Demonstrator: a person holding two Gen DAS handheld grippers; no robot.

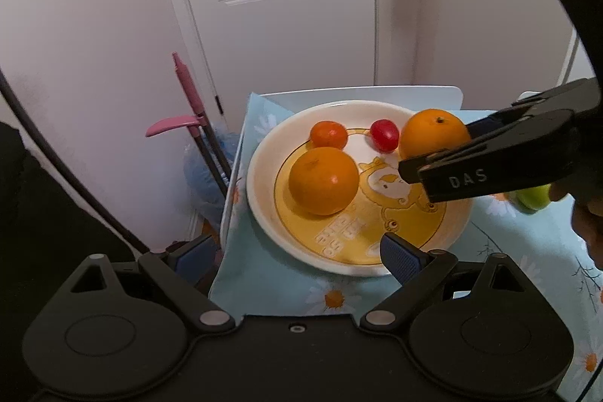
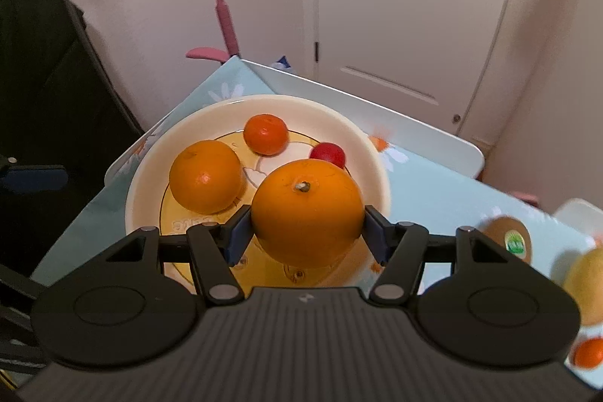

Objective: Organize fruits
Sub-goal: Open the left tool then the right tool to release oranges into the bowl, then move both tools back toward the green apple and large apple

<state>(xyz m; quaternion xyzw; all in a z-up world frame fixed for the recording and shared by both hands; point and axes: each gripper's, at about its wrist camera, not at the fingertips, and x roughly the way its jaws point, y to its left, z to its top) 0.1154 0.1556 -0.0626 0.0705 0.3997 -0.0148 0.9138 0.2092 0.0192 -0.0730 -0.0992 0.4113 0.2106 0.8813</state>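
Over plate (image 2: pixel 130 198): right gripper (image 2: pixel 305 232) clamped large orange (image 2: pixel 306 211), pads against both sides. Second orange (image 2: pixel 205 176), tangerine (image 2: pixel 266 133), red fruit (image 2: pixel 328 155) lay in plate. Left gripper (image 1: pixel 297 257) stood wide, empty, at plate's near rim.

We hold the right gripper (image 2: pixel 307 232) angled downward over the plate (image 2: pixel 143 183), its pads clamped on the large orange (image 2: pixel 306 210). Our left gripper (image 1: pixel 297 253) hangs at the plate's near rim, jaws wide, empty.
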